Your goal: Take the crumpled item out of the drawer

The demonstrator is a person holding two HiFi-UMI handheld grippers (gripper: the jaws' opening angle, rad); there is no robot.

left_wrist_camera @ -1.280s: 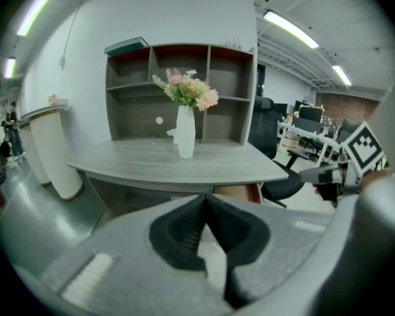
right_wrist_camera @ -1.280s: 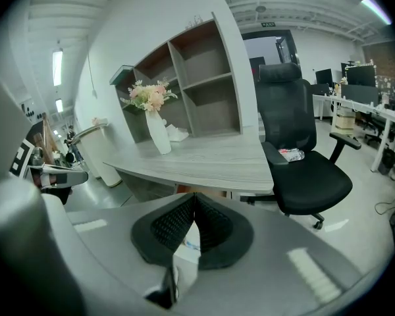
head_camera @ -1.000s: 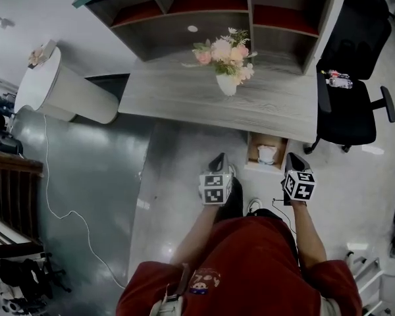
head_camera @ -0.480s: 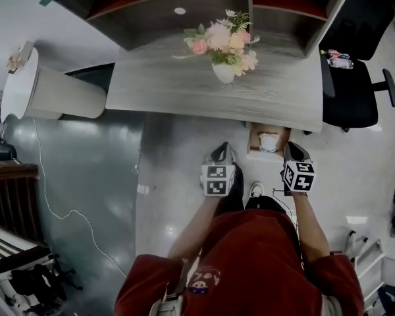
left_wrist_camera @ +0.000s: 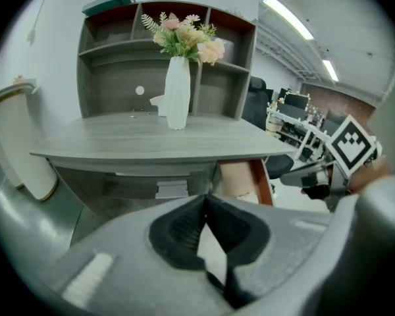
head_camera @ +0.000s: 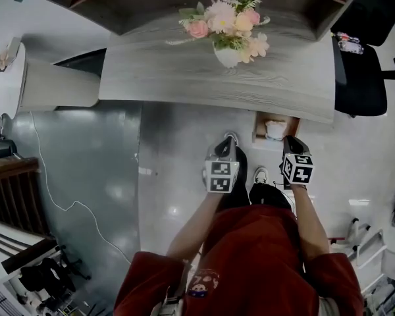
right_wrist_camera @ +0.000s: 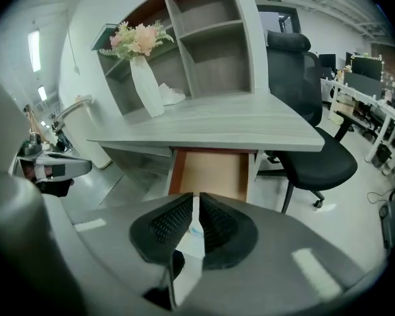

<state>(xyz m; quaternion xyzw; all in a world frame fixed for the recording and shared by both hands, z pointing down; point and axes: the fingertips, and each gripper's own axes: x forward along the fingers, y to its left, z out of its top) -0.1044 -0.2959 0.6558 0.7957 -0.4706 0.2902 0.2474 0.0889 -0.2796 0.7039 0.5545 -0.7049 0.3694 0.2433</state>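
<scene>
Both close in on the open drawer (head_camera: 257, 126) beneath the surface (head_camera: 184, 78): left tool (head_camera: 228, 141) pressed together, right tool (head_camera: 291, 141) likewise, both empty. The white crumpled item (head_camera: 274, 130) sits inside the drawer.

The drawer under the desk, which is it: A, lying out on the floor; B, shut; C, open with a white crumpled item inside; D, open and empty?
C: the head view shows the drawer pulled out from under the desk, with the white crumpled item lying in it.
</scene>
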